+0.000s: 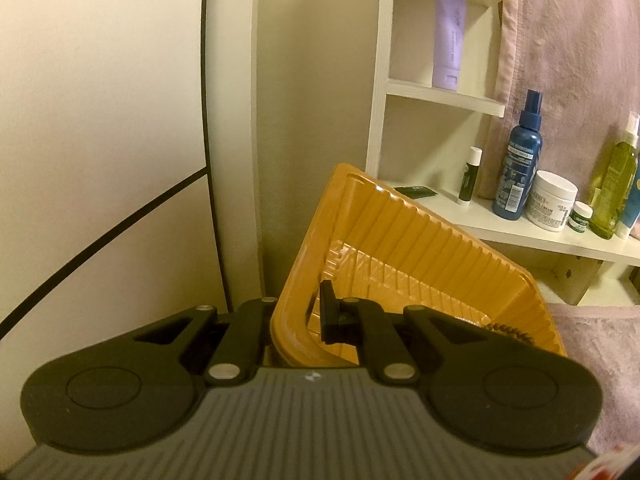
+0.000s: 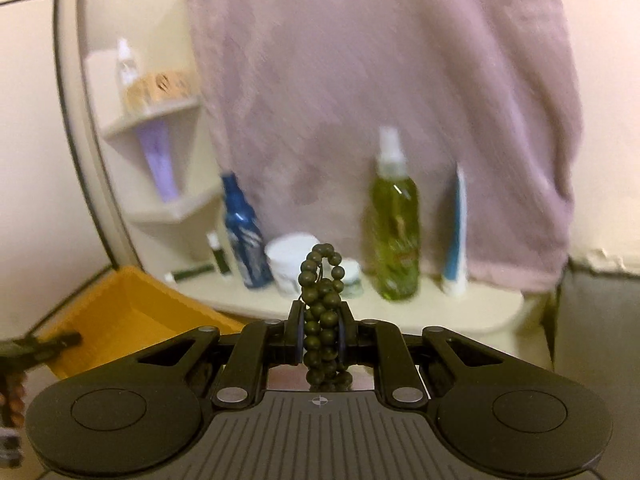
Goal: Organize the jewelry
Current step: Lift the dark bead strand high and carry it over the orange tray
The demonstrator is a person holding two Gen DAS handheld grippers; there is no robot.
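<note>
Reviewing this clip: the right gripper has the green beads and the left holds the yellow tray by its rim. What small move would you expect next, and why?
Probably carry the green bead string left and down over the yellow tray, then open. The right gripper is shut on the beads, bunched between its pads, while the tray sits lower left of it, tilted and pinched at the rim by the left gripper.

My right gripper [image 2: 320,340] pinches a bunched strand of green beads [image 2: 322,312]; an orange tray [image 2: 132,316] sits lower left, bottles [image 2: 394,232] on the shelf beyond.
</note>
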